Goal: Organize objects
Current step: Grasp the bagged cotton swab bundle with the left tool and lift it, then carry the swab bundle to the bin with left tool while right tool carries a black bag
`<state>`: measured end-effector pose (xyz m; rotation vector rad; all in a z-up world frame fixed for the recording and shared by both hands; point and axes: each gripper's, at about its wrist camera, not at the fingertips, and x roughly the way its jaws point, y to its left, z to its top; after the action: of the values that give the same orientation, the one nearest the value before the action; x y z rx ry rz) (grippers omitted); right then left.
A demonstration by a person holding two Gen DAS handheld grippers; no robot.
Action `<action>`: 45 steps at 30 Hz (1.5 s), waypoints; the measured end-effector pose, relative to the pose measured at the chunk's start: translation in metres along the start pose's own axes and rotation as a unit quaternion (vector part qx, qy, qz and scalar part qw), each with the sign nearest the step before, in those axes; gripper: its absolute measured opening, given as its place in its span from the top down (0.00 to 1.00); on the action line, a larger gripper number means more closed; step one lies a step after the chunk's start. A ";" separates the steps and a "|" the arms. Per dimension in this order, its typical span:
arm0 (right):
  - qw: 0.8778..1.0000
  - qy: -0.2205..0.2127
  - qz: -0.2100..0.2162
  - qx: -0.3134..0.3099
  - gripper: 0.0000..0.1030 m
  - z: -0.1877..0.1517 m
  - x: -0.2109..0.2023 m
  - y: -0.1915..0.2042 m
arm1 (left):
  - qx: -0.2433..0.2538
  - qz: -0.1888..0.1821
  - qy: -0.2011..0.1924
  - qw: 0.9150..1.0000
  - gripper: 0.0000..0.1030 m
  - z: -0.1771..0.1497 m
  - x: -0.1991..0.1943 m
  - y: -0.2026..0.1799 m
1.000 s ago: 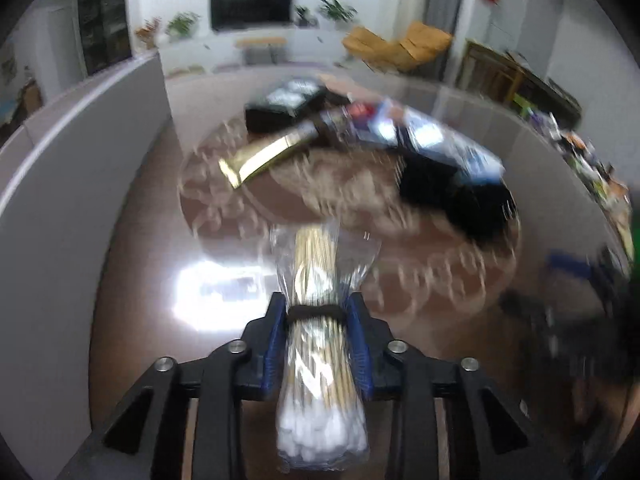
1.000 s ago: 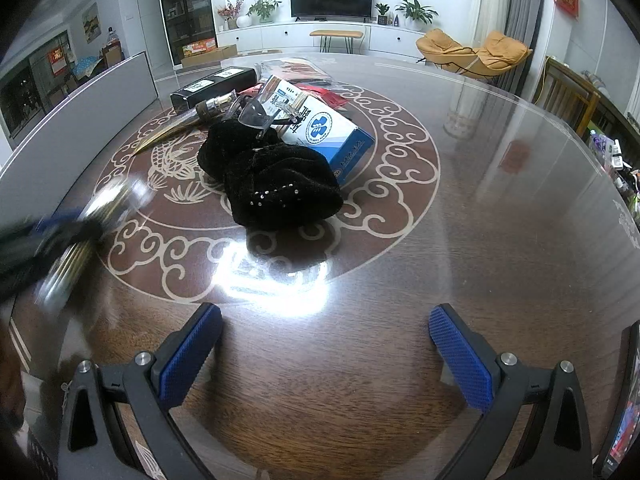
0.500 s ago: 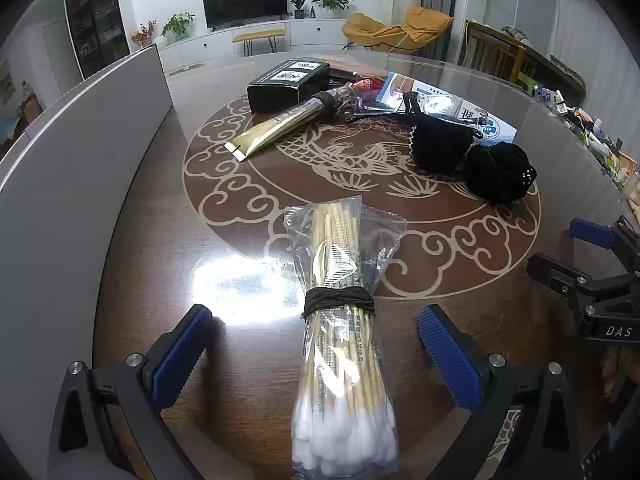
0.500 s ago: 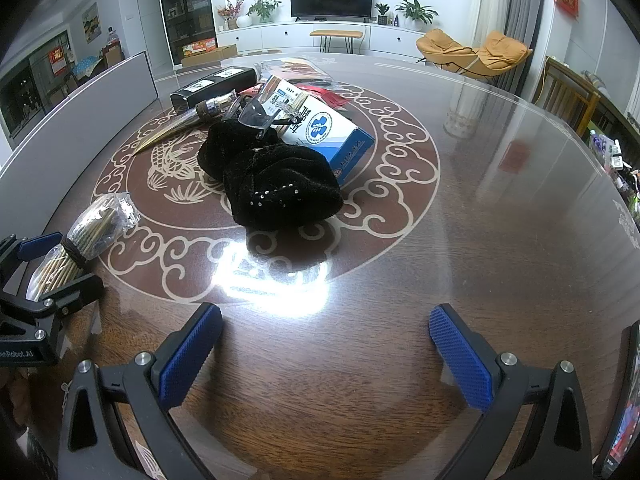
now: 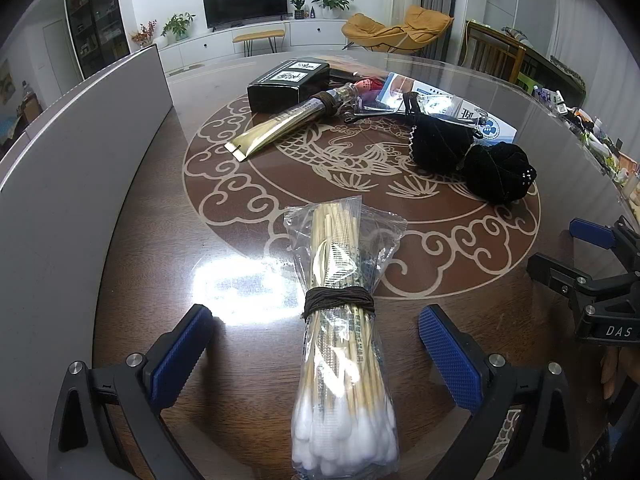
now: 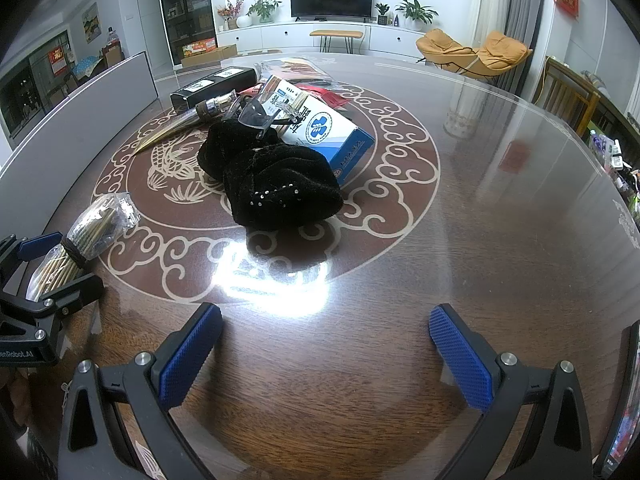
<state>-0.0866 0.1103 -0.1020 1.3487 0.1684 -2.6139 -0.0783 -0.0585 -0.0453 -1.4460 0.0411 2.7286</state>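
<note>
A clear bag of cotton swabs [image 5: 344,332], tied with a brown band, lies flat on the brown round table [image 5: 160,216]. My left gripper [image 5: 316,344] is open, its blue pads wide on either side of the bag and not touching it. From the right wrist view the same bag [image 6: 86,240] lies at the far left between the left gripper's fingers. My right gripper [image 6: 326,352] is open over bare table with nothing between its pads. Farther back lie a black fabric item [image 5: 472,160], a gold tube [image 5: 280,128], a black box [image 5: 286,84] and a blue-white box [image 6: 324,132].
A grey partition [image 5: 68,184] curves along the table's left edge. Clear glasses [image 6: 260,114] rest on the black fabric and the blue-white box. Small clutter sits at the table's far right edge [image 5: 600,136]. A chair [image 6: 564,96] stands beyond the table on the right.
My left gripper has opened and let go of the swab bag, which now lies on the table between its pads. The right gripper has not moved.
</note>
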 end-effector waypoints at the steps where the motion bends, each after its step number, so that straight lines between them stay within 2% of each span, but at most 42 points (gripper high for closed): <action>1: 1.000 0.000 0.000 0.000 0.00 0.000 0.000 0.000 | 0.000 0.000 0.000 1.000 0.00 0.000 0.000 0.000; 7: 1.000 0.006 0.004 -0.006 0.00 0.004 0.003 0.000 | 0.000 -0.002 0.000 1.000 0.00 0.001 0.003 0.000; 8: 0.999 0.025 0.014 -0.016 0.00 0.009 0.005 0.001 | 0.000 -0.002 0.000 1.000 0.00 0.001 0.003 0.000; 10: 0.998 0.035 0.038 -0.026 0.00 0.021 0.005 0.004 | 0.000 -0.002 0.000 1.000 0.00 0.001 0.003 0.000; 13: 0.997 -0.012 0.043 -0.068 0.00 0.055 -0.011 0.024 | 0.000 -0.002 0.000 1.000 0.00 0.001 0.003 0.000; 16: 0.992 -0.006 0.057 -0.111 0.02 0.078 -0.001 0.044 | 0.000 -0.003 0.000 1.000 0.00 0.000 0.003 0.000; 17: 0.990 0.017 0.057 -0.126 0.08 0.083 0.012 0.051 | 0.000 -0.002 0.000 1.000 0.00 0.001 0.003 0.000; 18: 0.989 0.031 0.054 -0.133 0.29 0.081 0.019 0.053 | 0.000 -0.003 0.000 1.000 0.00 0.001 0.003 0.000; 19: 0.988 0.051 0.047 -0.138 0.44 0.079 0.027 0.055 | 0.000 -0.003 0.000 1.000 0.00 0.001 0.003 0.000; 20: 0.987 0.068 0.052 -0.134 0.50 0.073 0.031 0.054 | 0.000 -0.003 0.000 1.000 0.00 0.001 0.003 0.000; 22: 0.988 0.067 0.064 -0.122 0.55 0.058 0.021 0.048 | 0.000 -0.003 0.000 1.000 0.00 0.000 0.002 0.000; 25: 0.985 0.095 0.105 -0.099 0.56 0.034 0.001 0.043 | 0.000 -0.003 0.001 1.000 0.00 0.000 0.002 0.000; 27: 0.983 0.115 0.112 -0.090 0.56 0.019 -0.012 0.040 | 0.001 -0.003 0.001 1.000 0.00 0.002 0.003 0.000; 29: 0.982 0.121 0.121 -0.079 0.46 0.013 -0.023 0.035 | 0.013 -0.009 0.011 1.000 0.00 0.001 0.002 -0.002; 30: 0.982 0.121 0.120 -0.077 0.33 0.013 -0.026 0.033 | 0.019 -0.014 0.019 1.000 0.00 0.001 0.000 -0.002; 31: 0.983 0.114 0.115 -0.081 0.26 0.014 -0.031 0.034 | 0.024 -0.017 0.026 0.999 0.00 0.000 -0.001 -0.003; 33: 0.984 0.097 0.097 -0.111 0.25 0.017 -0.037 0.039 | 0.027 -0.026 0.027 0.999 0.01 -0.002 -0.003 -0.003; 35: 0.981 0.101 0.109 -0.126 0.25 0.024 -0.031 0.047 | 0.033 -0.020 0.019 0.999 0.15 -0.002 -0.006 -0.005; 36: 0.979 0.103 0.117 -0.130 0.25 0.028 -0.027 0.052 | 0.036 -0.024 0.013 0.999 0.29 -0.002 -0.008 -0.007; 37: 0.976 0.110 0.126 -0.140 0.26 0.027 -0.022 0.060 | 0.039 -0.025 0.003 0.999 0.54 -0.001 -0.011 -0.009; 38: 0.972 0.119 0.132 -0.152 0.27 0.024 -0.016 0.068 | 0.040 -0.028 -0.001 0.999 0.68 0.002 -0.010 -0.009; 40: 0.968 0.125 0.127 -0.177 0.56 0.020 -0.007 0.080 | 0.036 -0.032 -0.006 0.999 0.72 0.001 -0.013 -0.011; 42: 0.970 0.112 0.114 -0.183 0.67 0.014 -0.014 0.081 | 0.023 -0.045 -0.017 0.999 0.72 -0.004 -0.022 -0.008; 45: 0.977 0.092 0.122 -0.147 0.67 0.011 -0.037 0.067 | -0.010 -0.072 -0.043 0.996 0.72 -0.011 -0.048 0.001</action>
<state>-0.0591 0.0470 -0.0660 1.4026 0.3748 -2.1626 -0.0423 -0.0619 -0.0120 -1.2799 -0.0895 2.6778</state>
